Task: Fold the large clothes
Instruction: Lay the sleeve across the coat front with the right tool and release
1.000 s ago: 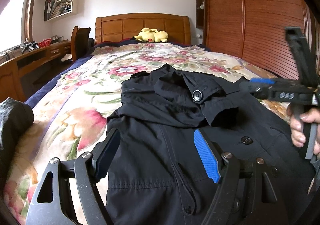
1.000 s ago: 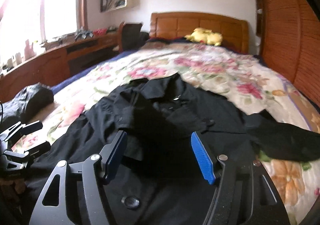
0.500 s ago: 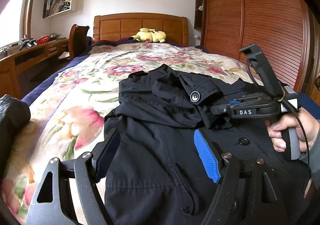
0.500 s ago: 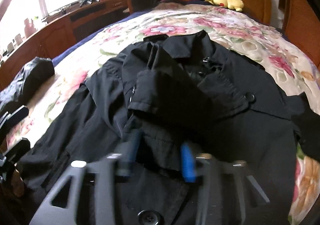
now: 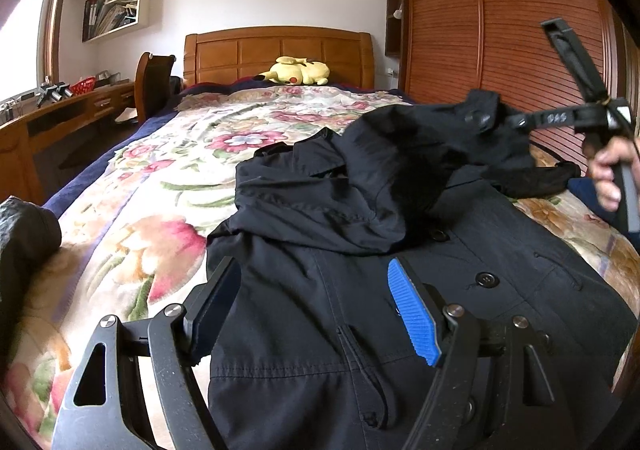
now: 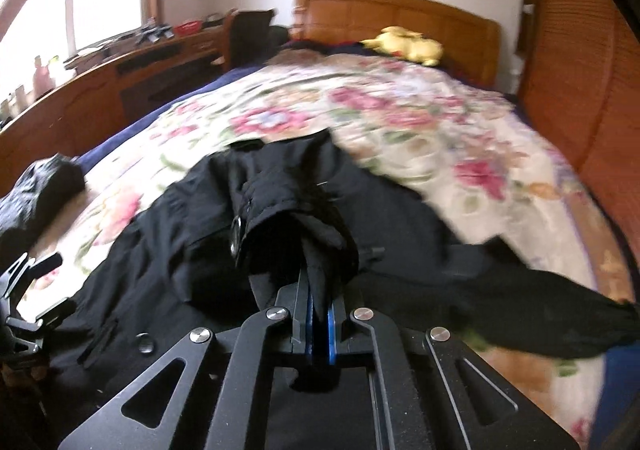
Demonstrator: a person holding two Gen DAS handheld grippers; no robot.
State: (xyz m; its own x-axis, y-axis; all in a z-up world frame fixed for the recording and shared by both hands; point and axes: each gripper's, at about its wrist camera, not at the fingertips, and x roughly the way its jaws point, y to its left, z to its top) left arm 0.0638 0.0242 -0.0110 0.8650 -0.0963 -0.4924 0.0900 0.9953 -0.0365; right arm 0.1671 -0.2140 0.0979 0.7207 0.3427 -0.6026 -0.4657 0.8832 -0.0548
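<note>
A large black coat point(image 5: 360, 290) lies spread on the floral bedspread point(image 5: 168, 178); it also shows in the right wrist view point(image 6: 160, 250). My right gripper point(image 6: 319, 314) is shut on the cuff of the coat's sleeve point(image 6: 296, 238) and holds it lifted above the coat body. In the left wrist view the right gripper point(image 5: 508, 120) shows at the right, with the sleeve point(image 5: 420, 146) hanging from it. My left gripper point(image 5: 316, 310) is open and empty, low over the coat's lower front.
A yellow plush toy point(image 5: 298, 70) lies by the wooden headboard point(image 5: 276, 50). A dark bundle point(image 5: 24, 242) sits at the bed's left edge. A wooden desk point(image 5: 60, 114) and chair point(image 5: 154, 82) stand left; a slatted wardrobe point(image 5: 500, 30) stands right.
My right gripper closed on the sleeve cuff and lifted it up and to the right off the coat. My left gripper stayed open in about the same place.
</note>
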